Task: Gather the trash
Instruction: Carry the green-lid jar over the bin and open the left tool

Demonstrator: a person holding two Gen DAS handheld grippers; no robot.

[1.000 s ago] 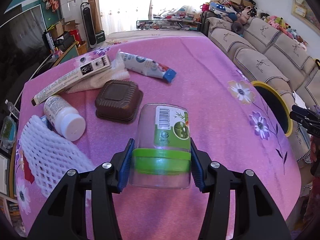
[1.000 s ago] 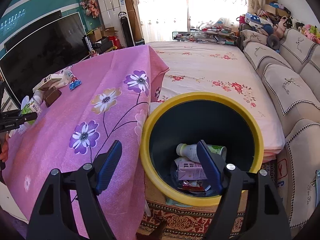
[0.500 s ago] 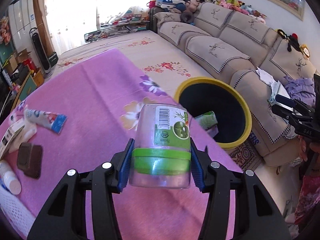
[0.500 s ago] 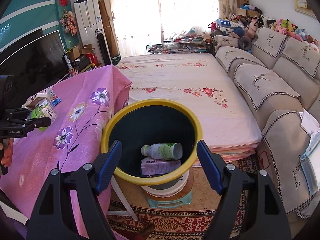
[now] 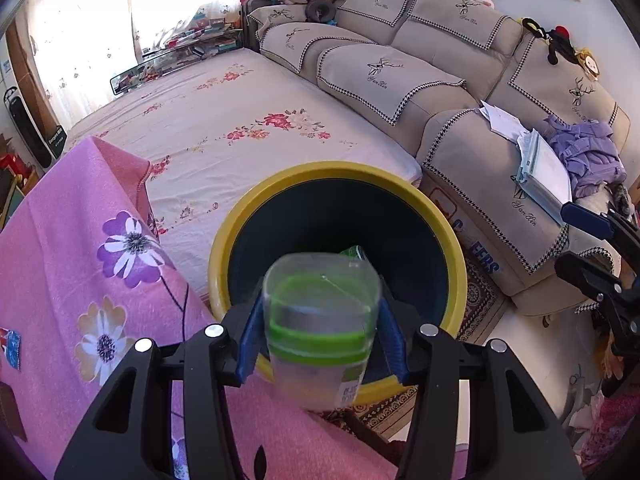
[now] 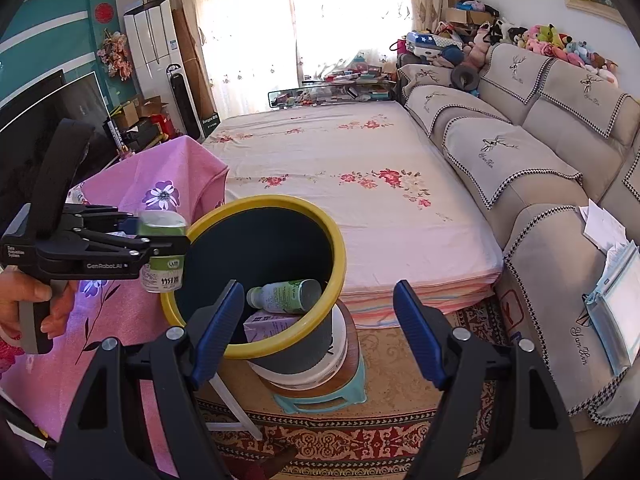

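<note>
The clear plastic jar (image 5: 320,320) with a green band and green label sits clamped between the blue pads (image 5: 249,340) of the left gripper (image 5: 320,340), tilted so that its open-looking end faces the camera. In the left wrist view it hangs at 6 o'clock of the yellow-rimmed trash bin (image 5: 452,248), in front of the bin's near rim; whether it is over the opening or just short of it cannot be told there. In the right wrist view the jar (image 6: 162,254) lies at 9 o'clock of the bin (image 6: 338,240), touching or just beside the rim at the edge of the pink flowered tablecloth (image 6: 120,320), with a hand (image 6: 28,304) on the left gripper's (image 6: 160,248) handle.

Inside the bin lie a green-labelled white bottle (image 6: 284,296) on its side and a purple carton (image 6: 272,326) beneath it. The bin stands on a white tub (image 6: 340,344) atop a wooden-topped teal stool (image 6: 352,384).

The right gripper (image 6: 316,332) stands spread wide with nothing between its pads, at 5 o'clock of the bin.

At 12 o'clock of the bin spreads a flower-printed sheet (image 6: 340,168); at 3 o'clock runs a beige sofa (image 6: 520,168).
</note>
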